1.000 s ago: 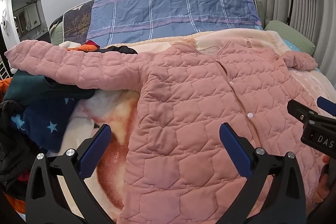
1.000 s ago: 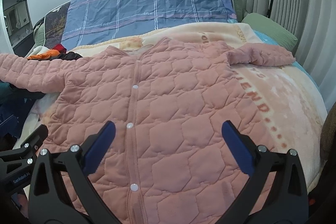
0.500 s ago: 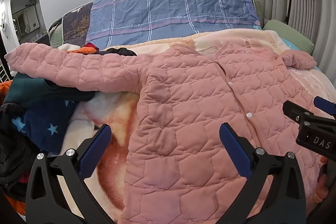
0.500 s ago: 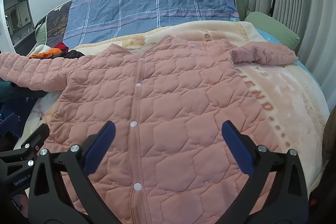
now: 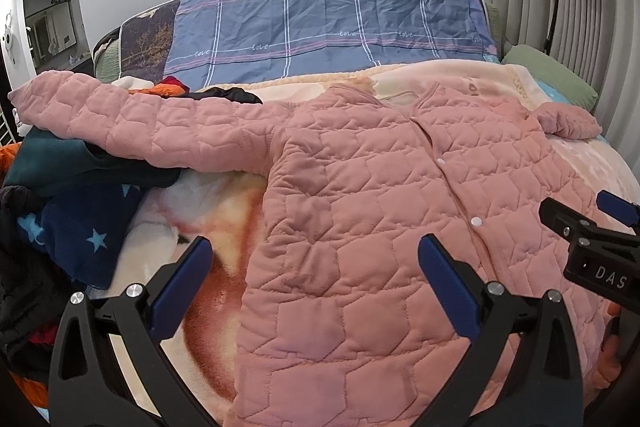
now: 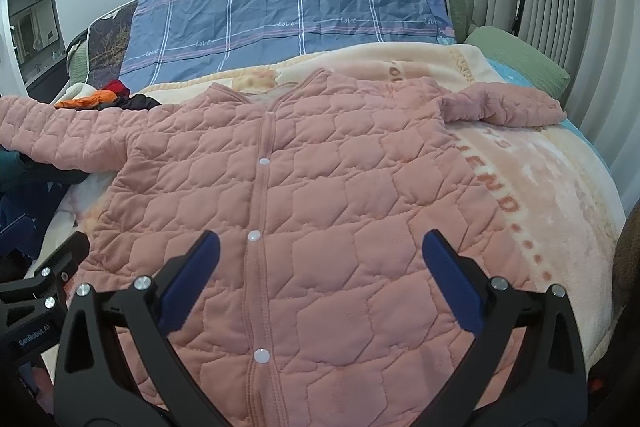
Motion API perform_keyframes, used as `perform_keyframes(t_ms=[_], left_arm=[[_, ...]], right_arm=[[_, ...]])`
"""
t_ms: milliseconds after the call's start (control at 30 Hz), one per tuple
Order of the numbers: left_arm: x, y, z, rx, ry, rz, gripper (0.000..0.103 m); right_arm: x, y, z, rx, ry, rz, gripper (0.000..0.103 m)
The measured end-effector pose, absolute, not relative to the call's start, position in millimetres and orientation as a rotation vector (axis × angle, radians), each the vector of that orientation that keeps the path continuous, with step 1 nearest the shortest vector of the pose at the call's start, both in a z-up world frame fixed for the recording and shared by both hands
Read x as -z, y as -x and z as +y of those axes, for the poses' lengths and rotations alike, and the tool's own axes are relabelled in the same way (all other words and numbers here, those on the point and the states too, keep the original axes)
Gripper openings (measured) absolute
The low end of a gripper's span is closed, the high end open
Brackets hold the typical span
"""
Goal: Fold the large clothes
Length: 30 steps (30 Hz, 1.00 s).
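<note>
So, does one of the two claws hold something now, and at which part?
Nothing is held. The left claw and the right claw both stand open above the pink quilted jacket, which lies flat on the blanket.

A: How many garments are laid out?
B: One pink quilted jacket (image 6: 328, 219), with two sleeves and three white snaps visible in the right wrist view.
A: And the claws?
B: Two: the left claw (image 5: 316, 287) and the right claw (image 6: 320, 279), each with two blue-padded fingers spread apart.
A: Bedding?
B: One cream blanket (image 6: 552, 211), one blue plaid sheet (image 5: 320, 23), one green pillow (image 6: 520, 59).
</note>
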<state>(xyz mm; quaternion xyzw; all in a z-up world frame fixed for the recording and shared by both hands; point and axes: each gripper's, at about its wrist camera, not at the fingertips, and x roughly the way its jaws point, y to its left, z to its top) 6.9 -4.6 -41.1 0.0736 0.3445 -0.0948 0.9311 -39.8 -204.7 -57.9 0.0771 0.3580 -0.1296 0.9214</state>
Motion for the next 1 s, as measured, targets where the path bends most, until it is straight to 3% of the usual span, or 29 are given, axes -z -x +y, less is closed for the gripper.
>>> perform_keyframes(t_ms=[133, 233, 300, 400, 467, 500, 600, 667, 867, 1000], left_arm=[[41, -8, -4, 0.203, -0.146, 0.705, 0.097], [40, -11, 1, 0.215, -0.102, 0.715, 0.085], [40, -14, 6, 0.234, -0.064, 0.725, 0.075], [32, -22, 19, 0.246, -0.018, 0.713, 0.062], [21, -29, 37, 0.247, 0.038, 0.689, 0.053], [13, -36, 52, 0.237, 0.08, 0.677, 0.049], [-10, -62, 104, 0.152, 0.176, 0.65, 0.049], [-25, -79, 150, 0.032, 0.251, 0.61, 0.055], [-44, -118, 269, -0.284, 0.5, 0.526, 0.088], [-45, -158, 308, -0.315, 0.595, 0.551, 0.088]], right_arm=[[57, 40, -203, 0.26, -0.151, 0.731, 0.101], [55, 40, -203, 0.258, -0.144, 0.721, 0.098], [54, 42, -203, 0.246, -0.147, 0.708, 0.089], [56, 42, -207, 0.236, -0.156, 0.704, 0.06], [60, 38, -212, 0.212, -0.175, 0.732, 0.035], [62, 37, -214, 0.202, -0.184, 0.743, 0.033], [66, 37, -220, 0.18, -0.22, 0.761, 0.033], [65, 38, -222, 0.18, -0.232, 0.762, 0.055], [60, 40, -224, 0.173, -0.231, 0.741, 0.066], [60, 37, -226, 0.177, -0.24, 0.748, 0.067]])
